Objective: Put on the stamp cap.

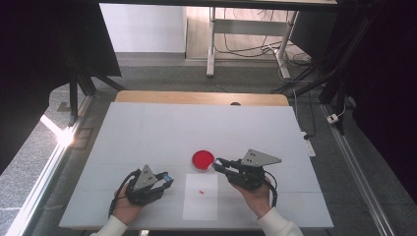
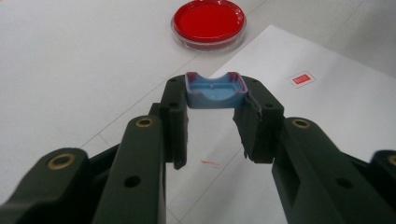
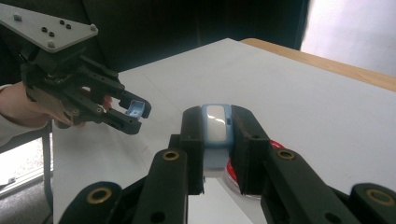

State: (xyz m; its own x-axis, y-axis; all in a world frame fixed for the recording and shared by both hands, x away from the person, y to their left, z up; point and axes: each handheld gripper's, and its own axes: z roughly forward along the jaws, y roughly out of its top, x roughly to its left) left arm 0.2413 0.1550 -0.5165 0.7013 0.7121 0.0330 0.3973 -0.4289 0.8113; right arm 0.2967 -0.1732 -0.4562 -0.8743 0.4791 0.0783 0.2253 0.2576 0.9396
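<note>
While the left tongs (image 2: 215, 100) clamp a small blue tray (image 2: 215, 90) over the white paper sheet (image 2: 299, 140), the right tongs (image 3: 217, 140) pinch a blue-and-white piece (image 3: 217, 128) just beside the red dish (image 1: 202, 160) on the counter (image 1: 147, 132).

The surface (image 1: 147, 132) is covered in white, with a bare wooden strip (image 1: 201, 97) showing along its far edge. A round dish (image 1: 202, 160) with red contents rests on it near the middle. Just beside the dish, on the near side, lies a white paper sheet (image 1: 200, 204) bearing a small red mark (image 1: 201, 191).
</note>
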